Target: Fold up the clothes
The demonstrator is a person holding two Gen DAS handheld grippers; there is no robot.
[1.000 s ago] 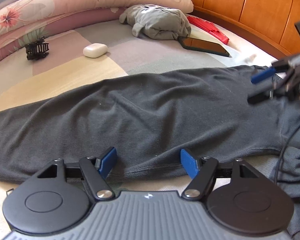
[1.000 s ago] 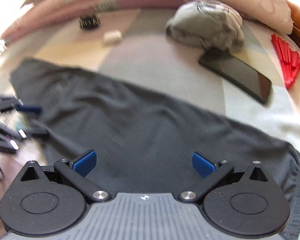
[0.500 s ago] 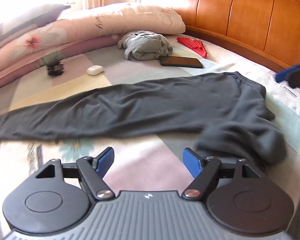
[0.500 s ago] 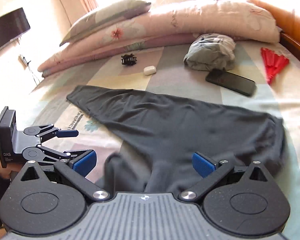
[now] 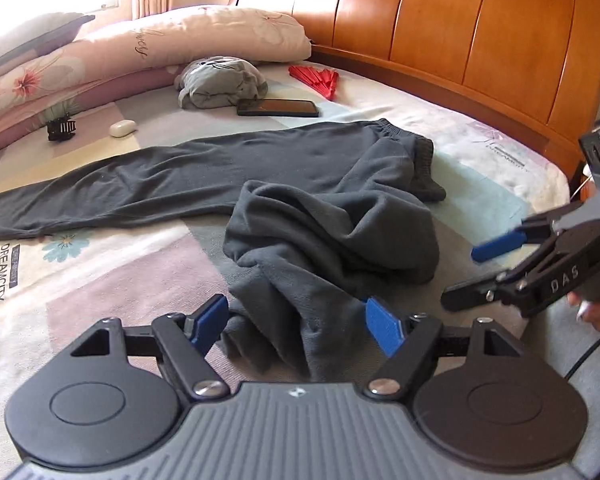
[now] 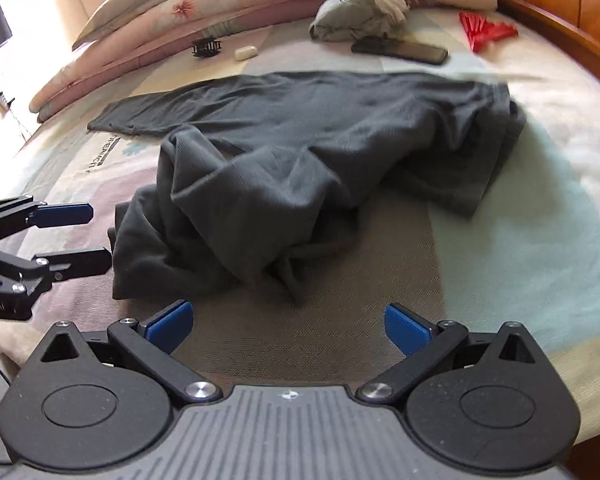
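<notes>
Spread across the patchwork bed (image 5: 112, 280), the dark grey trousers (image 5: 300, 184) lie with one leg stretched flat toward the far left and the waistband at the far right, near the wooden headboard (image 5: 460, 32). Their other leg is bunched in a rumpled heap at the near side, and that heap is what the tongs face.

Seen from the left wrist camera, the left gripper (image 5: 298, 322) stands spread, its blue pads wide apart, with the near end of the crumpled leg lying between and just in front of them; whether the cloth touches the pads cannot be told. Nothing is pinched. Over to the right in that same view, the right gripper (image 5: 470, 276) sits just beside the heap, also spread, held by a hand (image 5: 596, 312) at the frame's edge.

From the right wrist camera, the right gripper (image 6: 288, 326) has bare bedcover between its parted pads, and the heap lies a little beyond them. The left gripper (image 6: 86, 236) shows at the left, its tips just beside the heap's left edge.

Farther off lie a black phone (image 5: 278, 107), a bundled grey garment (image 5: 220, 84), a red fan (image 5: 316, 78), a white earbud case (image 5: 122, 128), a black hair clip (image 5: 61, 129) and floral pillows (image 5: 140, 48).
</notes>
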